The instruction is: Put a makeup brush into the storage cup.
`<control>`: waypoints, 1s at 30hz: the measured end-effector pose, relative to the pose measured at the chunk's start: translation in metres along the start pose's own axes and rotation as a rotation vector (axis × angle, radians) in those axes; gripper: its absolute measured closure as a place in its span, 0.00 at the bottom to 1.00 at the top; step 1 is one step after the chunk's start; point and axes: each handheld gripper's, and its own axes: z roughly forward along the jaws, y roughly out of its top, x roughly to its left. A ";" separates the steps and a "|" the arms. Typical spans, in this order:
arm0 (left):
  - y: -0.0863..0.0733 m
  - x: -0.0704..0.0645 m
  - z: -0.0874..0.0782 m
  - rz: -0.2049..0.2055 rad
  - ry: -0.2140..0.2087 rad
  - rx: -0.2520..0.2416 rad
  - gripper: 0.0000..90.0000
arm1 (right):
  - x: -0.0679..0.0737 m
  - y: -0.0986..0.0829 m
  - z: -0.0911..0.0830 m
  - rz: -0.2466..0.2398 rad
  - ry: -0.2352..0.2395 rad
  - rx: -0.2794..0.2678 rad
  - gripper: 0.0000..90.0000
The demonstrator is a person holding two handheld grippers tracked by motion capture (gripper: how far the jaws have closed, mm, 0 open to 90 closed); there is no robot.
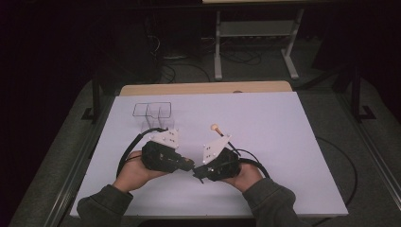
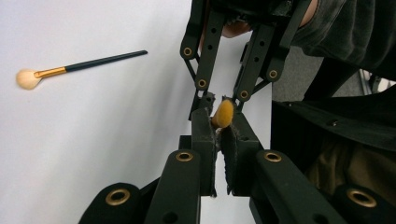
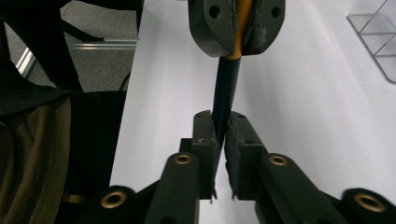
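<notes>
A makeup brush is held between both grippers near the table's front middle. My left gripper is shut on its orange bristle end. My right gripper is shut on its dark handle, and the left jaws clamp the gold part above it. In the high view the left gripper and the right gripper meet tip to tip, and the brush between them is hidden. A second brush with a pale round head lies loose on the white table, just behind the right gripper.
A clear compartment holder stands at the back left of the white sheet, also seen in the right gripper view. The table's wooden back edge lies beyond. Cables trail from both grippers. A metal frame stands on the floor behind.
</notes>
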 end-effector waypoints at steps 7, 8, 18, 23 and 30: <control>0.000 0.000 -0.001 0.007 -0.002 -0.006 0.93 | 0.003 0.004 -0.001 -0.017 -0.013 -0.001 0.90; 0.000 -0.001 -0.001 0.008 0.002 -0.006 0.93 | 0.002 0.003 -0.001 -0.010 -0.008 -0.005 0.91; -0.003 -0.002 -0.001 -0.016 0.003 -0.036 0.83 | 0.001 0.003 0.000 0.020 -0.004 -0.048 0.92; -0.003 -0.001 -0.003 -0.014 0.011 -0.054 0.88 | 0.000 0.003 0.001 0.037 0.002 -0.071 0.92; -0.002 -0.001 -0.004 -0.009 0.027 -0.070 0.92 | 0.000 0.003 0.003 0.043 0.004 -0.091 0.92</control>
